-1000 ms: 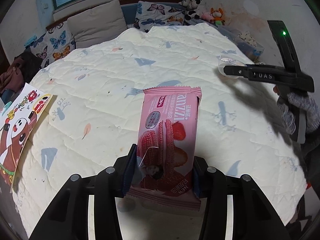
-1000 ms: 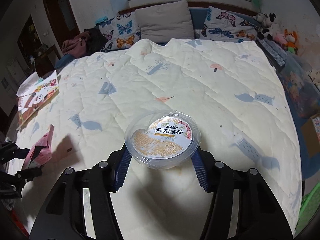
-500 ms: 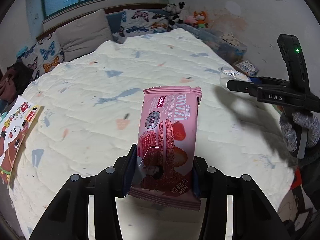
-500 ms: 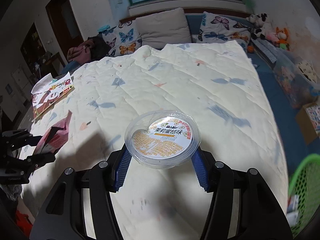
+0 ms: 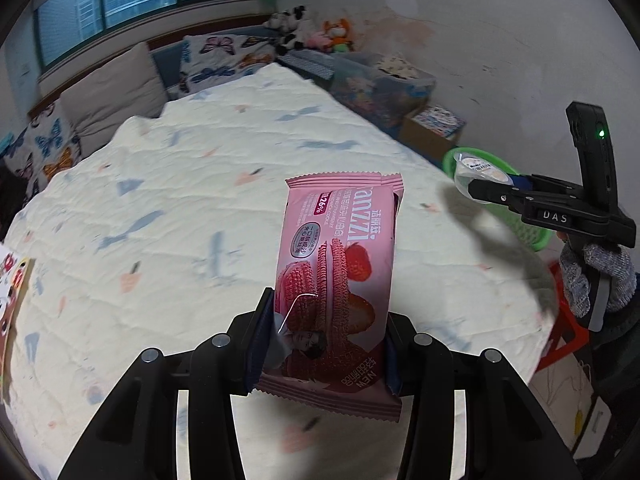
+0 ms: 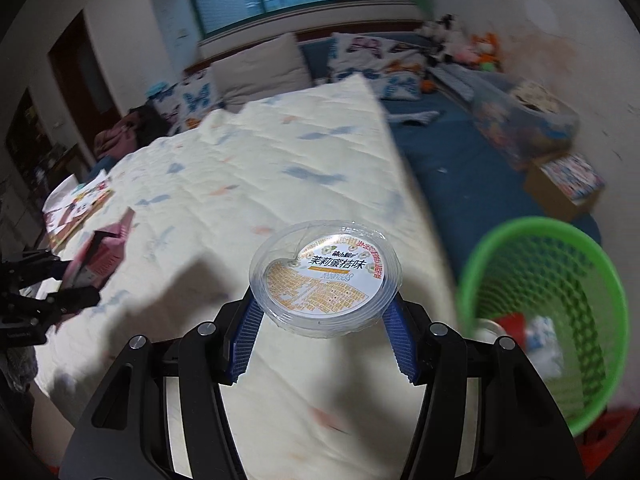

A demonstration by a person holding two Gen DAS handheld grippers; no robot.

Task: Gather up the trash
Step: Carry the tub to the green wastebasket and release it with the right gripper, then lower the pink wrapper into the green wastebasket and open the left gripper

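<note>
My left gripper (image 5: 326, 344) is shut on a pink strawberry biscuit wrapper (image 5: 338, 264), held upright above the cream quilt (image 5: 180, 208). My right gripper (image 6: 324, 320) is shut on a clear plastic cup with a white printed lid (image 6: 325, 276), held over the quilt's right edge. A green mesh bin (image 6: 544, 320) stands on the floor to the right of the cup, with some trash inside. In the left wrist view the right gripper (image 5: 476, 190) and its cup (image 5: 478, 172) hang in front of the green bin (image 5: 532, 232). The right wrist view shows the left gripper (image 6: 66, 280) and pink wrapper (image 6: 106, 252) at far left.
Pillows (image 5: 116, 84) and soft toys (image 5: 308, 32) line the head of the bed. A clear storage box (image 6: 524, 120) and a cardboard box (image 6: 564, 184) sit on the blue floor mat. A picture book (image 6: 76, 208) lies on the quilt's left side. A gloved hand (image 5: 592, 276) holds the right gripper.
Both grippers have swung right across the bed with their loads still held. The green bin has come into view beside the cup, and the bed's right edge is now near.
</note>
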